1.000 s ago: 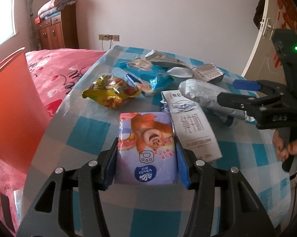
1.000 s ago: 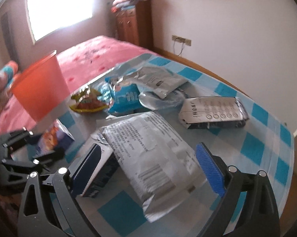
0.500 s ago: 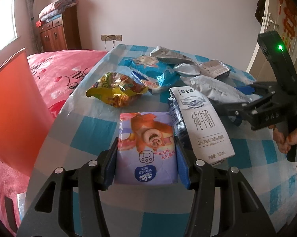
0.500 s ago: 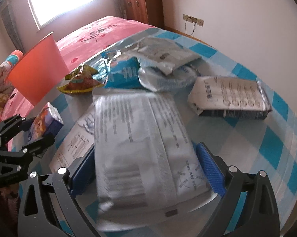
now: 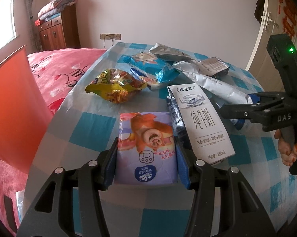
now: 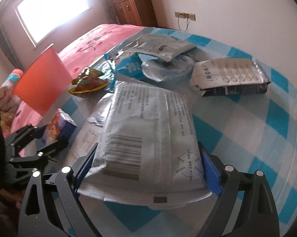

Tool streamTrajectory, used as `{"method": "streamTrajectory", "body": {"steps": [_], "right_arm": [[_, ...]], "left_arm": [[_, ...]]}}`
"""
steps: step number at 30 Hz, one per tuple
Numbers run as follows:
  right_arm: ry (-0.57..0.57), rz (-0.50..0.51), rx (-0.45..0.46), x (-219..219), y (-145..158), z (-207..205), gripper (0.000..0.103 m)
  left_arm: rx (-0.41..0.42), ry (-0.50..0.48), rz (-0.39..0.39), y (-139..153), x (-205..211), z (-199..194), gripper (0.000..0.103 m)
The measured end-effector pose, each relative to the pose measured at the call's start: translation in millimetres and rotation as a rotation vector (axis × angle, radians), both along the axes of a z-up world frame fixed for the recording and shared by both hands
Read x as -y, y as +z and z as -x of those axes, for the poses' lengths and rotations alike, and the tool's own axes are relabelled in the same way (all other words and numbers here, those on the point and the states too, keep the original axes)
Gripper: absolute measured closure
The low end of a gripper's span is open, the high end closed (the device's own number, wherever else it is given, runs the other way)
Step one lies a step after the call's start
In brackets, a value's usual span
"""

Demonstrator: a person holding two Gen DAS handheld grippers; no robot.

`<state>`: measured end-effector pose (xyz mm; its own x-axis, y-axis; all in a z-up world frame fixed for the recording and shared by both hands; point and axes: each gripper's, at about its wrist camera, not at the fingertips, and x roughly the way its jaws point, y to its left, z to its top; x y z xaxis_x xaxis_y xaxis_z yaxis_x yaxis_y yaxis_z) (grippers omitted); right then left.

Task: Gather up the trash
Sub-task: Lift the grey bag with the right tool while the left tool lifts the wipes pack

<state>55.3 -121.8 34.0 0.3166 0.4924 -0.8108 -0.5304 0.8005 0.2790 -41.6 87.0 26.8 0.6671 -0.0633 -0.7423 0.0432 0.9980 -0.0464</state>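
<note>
My left gripper (image 5: 146,158) is shut on a purple tissue pack (image 5: 146,138) with a cartoon bear, at the near edge of the blue checked table (image 5: 93,130). A white milk carton (image 5: 201,118) lies flat just right of the pack. My right gripper (image 6: 148,148) stands open wide around the near end of a white printed bag (image 6: 148,128); the bag fills the gap and its edges touch both blue pads. That bag rests partly on the carton. In the left wrist view the right gripper (image 5: 245,108) reaches in from the right, held by a hand (image 5: 286,146).
An orange bin (image 5: 14,108) stands left of the table beside a pink bed (image 5: 59,63). Farther back lie a yellow snack wrapper (image 5: 115,86), a blue bag (image 5: 152,67), a silver pouch (image 6: 160,45) and a flattened silver carton (image 6: 231,77). A door stands at the right.
The right gripper has rolled and slid forward so the white bag now sits deep between its jaws, which stay as wide as before. The left gripper keeps still with the tissue pack.
</note>
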Motion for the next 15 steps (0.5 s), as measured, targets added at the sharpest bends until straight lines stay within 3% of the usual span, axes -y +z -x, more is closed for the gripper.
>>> {"method": "streamTrajectory", "body": {"steps": [8,15], "right_arm": [[-0.068,-0.088,-0.072,6.8,0.5,-3.1,0.008],[-0.090,-0.078,-0.076,2.0,1.9,-2.5,0.007]], "left_arm": [[0.001,-0.010,-0.007,1.2,1.6,3.7,0.050],[0.014,-0.006,-0.005,4.3,-0.5,7.4,0.050]]}}
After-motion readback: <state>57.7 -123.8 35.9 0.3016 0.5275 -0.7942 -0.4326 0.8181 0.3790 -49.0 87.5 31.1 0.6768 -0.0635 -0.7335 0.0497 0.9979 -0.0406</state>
